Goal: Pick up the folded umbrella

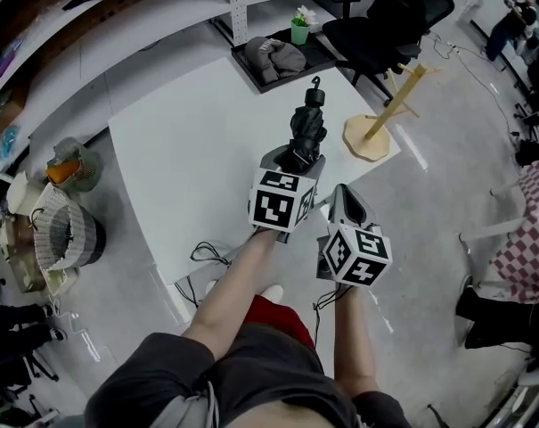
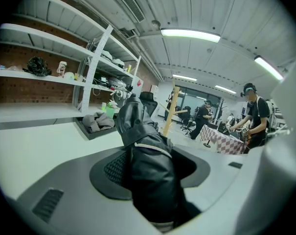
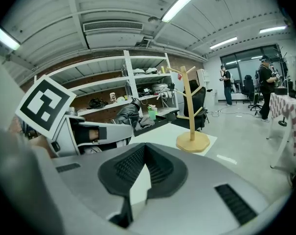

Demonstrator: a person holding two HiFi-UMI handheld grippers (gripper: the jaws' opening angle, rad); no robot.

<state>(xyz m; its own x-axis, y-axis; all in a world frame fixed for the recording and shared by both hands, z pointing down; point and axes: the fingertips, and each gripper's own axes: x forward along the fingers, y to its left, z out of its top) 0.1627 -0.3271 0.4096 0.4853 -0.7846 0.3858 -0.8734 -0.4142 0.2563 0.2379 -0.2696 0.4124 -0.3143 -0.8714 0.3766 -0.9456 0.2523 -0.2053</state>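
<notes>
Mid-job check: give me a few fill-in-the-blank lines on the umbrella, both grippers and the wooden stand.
1. The left gripper is shut on the folded umbrella, whose fabric is ___.
2. The right gripper has its jaws together and holds ___.
3. The wooden stand at the corner of the white table stands ___, touched by neither gripper.

Missing words: black; nothing; upright.
</notes>
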